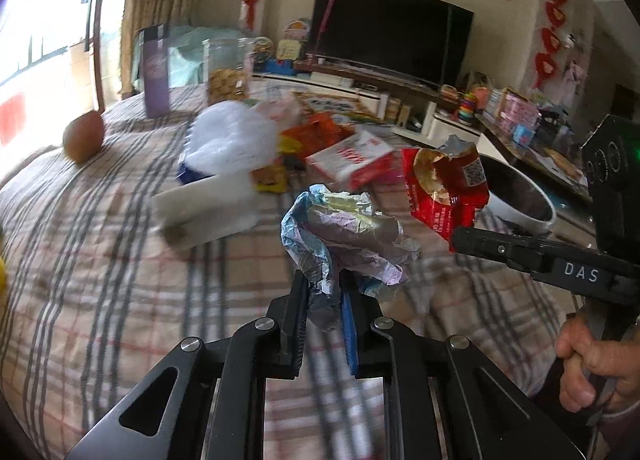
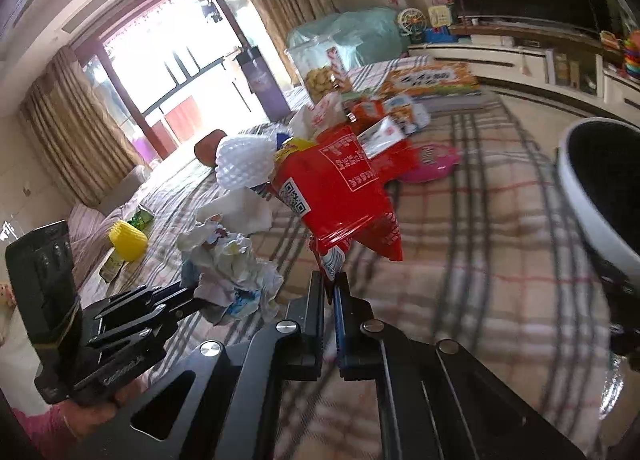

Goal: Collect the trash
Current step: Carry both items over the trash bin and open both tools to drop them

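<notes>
My left gripper [image 1: 324,284] is shut on a crumpled foil and paper wrapper [image 1: 344,227], held above the plaid tablecloth [image 1: 120,260]. It also shows in the right wrist view [image 2: 232,272] with the left gripper [image 2: 196,296] at lower left. My right gripper [image 2: 331,280] is shut on a red snack bag [image 2: 336,195], held up in the air. In the left wrist view the red bag [image 1: 444,187] hangs from the right gripper [image 1: 460,236] just left of a white bin with a black inside [image 1: 520,199].
The bin's white rim [image 2: 584,195] is at the right. On the cloth lie white foam netting [image 1: 232,135], a red and white box [image 1: 352,155], a folded white tissue [image 1: 204,207], an apple [image 1: 84,135], a cookie jar [image 1: 228,75] and a purple box [image 1: 156,71]. A yellow cup [image 2: 128,240] sits at the far left.
</notes>
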`<state>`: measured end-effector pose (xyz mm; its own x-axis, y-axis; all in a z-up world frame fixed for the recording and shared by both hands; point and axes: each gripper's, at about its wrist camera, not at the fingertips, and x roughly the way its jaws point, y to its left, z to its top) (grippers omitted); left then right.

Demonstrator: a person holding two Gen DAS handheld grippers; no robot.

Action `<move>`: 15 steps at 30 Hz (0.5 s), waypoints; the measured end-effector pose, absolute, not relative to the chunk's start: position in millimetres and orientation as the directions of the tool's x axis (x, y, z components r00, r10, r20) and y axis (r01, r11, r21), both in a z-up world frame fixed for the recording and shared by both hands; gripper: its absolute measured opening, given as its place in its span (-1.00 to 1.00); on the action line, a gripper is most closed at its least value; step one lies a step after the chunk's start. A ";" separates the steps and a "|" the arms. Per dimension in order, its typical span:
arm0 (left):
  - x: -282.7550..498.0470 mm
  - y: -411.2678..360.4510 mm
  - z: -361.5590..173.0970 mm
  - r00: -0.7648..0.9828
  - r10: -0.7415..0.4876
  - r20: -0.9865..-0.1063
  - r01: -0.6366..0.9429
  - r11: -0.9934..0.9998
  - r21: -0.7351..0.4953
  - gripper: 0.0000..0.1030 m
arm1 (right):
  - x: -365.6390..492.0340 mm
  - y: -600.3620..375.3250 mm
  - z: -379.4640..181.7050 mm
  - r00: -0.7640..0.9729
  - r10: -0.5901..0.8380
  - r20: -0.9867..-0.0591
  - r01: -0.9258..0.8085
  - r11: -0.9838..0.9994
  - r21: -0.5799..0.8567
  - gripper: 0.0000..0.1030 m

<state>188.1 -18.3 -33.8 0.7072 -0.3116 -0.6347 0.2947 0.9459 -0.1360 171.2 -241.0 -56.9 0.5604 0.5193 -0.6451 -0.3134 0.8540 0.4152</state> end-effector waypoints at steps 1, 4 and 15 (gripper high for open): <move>189.6 -22.0 -32.4 0.706 -0.316 -0.634 0.301 0.944 -0.134 -0.73 | 169.0 -246.4 -55.1 0.567 0.513 -0.644 -0.307 0.857 0.413 -0.92; 194.0 -32.5 -29.3 0.700 -0.335 -0.631 0.323 0.936 -0.139 -0.73 | 163.7 -262.1 -52.4 0.589 0.493 -0.640 -0.282 0.868 0.409 -0.92; 212.1 -70.2 -24.5 0.679 -0.373 -0.632 0.376 0.916 -0.138 -0.73 | 151.1 -301.6 -44.7 0.638 0.441 -0.632 -0.218 0.890 0.401 -0.92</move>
